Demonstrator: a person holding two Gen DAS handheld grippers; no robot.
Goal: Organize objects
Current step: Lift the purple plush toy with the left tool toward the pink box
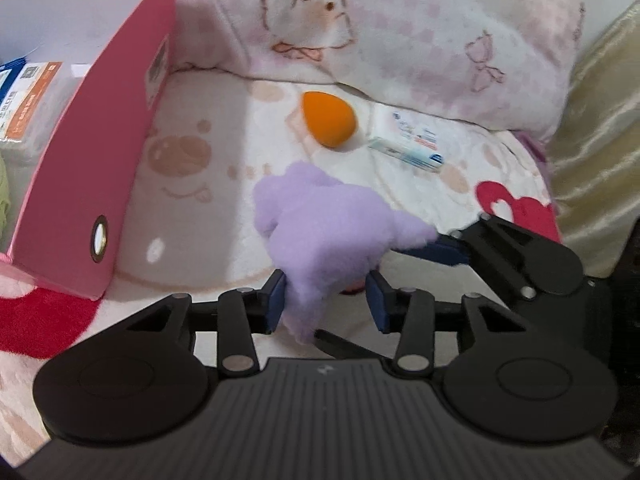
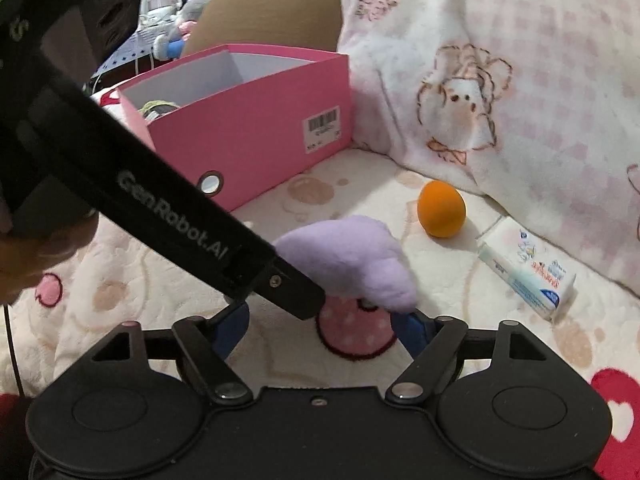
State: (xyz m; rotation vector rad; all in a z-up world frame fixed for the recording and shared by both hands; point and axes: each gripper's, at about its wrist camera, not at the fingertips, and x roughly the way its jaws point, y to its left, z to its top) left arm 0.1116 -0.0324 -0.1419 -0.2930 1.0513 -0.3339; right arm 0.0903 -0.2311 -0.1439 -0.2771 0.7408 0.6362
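L gripper [image 1: 326,304] pinched purple plush [image 1: 324,232], prob. bound for pink box [image 1: 100,152] at 10 o'clock | R gripper [image 2: 320,326] jaws apart, steadying plush | orange sponge [image 1: 329,125], tissue pack [image 1: 408,140] left at 12–1, still loose on blanket [image 1: 192,200]

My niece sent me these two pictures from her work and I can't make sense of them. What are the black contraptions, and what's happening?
Each black contraption is a hand-held two-fingered tool with its own camera looking along the fingers, so you get one picture per hand. The left tool has its blue pads around a fluffy purple toy; the right tool is open beside it, near one tip of the toy. On the patterned blanket lie an orange sponge and a white packet. A pink box already holds some items.
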